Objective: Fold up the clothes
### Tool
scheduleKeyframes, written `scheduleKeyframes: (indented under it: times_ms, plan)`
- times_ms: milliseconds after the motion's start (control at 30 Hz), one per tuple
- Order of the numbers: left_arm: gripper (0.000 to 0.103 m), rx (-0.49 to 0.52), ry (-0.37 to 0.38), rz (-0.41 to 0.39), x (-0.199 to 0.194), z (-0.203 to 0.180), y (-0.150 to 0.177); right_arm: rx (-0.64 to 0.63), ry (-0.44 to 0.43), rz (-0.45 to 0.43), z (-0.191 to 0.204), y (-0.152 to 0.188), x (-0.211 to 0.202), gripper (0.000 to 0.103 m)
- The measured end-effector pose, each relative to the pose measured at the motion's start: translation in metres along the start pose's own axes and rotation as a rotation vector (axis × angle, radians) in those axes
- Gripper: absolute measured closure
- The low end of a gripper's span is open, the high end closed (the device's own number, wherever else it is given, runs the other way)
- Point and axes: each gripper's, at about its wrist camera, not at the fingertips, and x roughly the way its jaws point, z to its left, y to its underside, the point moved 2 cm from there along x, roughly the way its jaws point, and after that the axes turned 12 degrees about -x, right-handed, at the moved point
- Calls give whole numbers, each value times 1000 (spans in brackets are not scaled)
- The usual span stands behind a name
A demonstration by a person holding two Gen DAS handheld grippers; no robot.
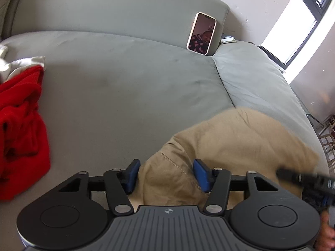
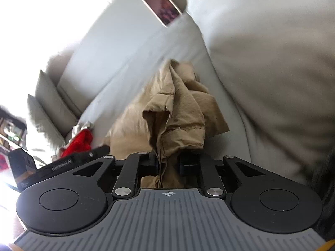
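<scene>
A tan garment (image 1: pixel 230 142) lies crumpled on the grey sofa seat (image 1: pixel 117 87). My left gripper (image 1: pixel 167 172) straddles its stitched near edge. The blue pads (image 1: pixel 202 174) stand apart with flat cloth between them, and I see no pinch. In the right wrist view, my right gripper (image 2: pixel 168 165) is shut on a bunched fold of the same tan garment (image 2: pixel 180 108), which rises in creased folds ahead of the fingers. The right gripper's blurred black body (image 1: pixel 303 179) shows at the right edge of the left wrist view.
A red garment (image 1: pixel 21 136) and a white cloth (image 1: pixel 23 62) lie at the seat's left. A phone (image 1: pixel 202 33) leans on the backrest. A bright window (image 1: pixel 293 37) and a metal rack (image 1: pixel 327 142) lie to the right. A dark box (image 2: pixel 21 167) sits at the left.
</scene>
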Motion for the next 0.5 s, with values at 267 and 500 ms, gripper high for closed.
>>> scheduleKeyframes:
  times_ms: [267,500]
  plan:
    - [54,-18,44,35,-13,-15,22,-41,61,-43,-5,-53,24,88]
    - [41,-67,25,-40,-19,2,6,87,75,71,-30,-66,34,36]
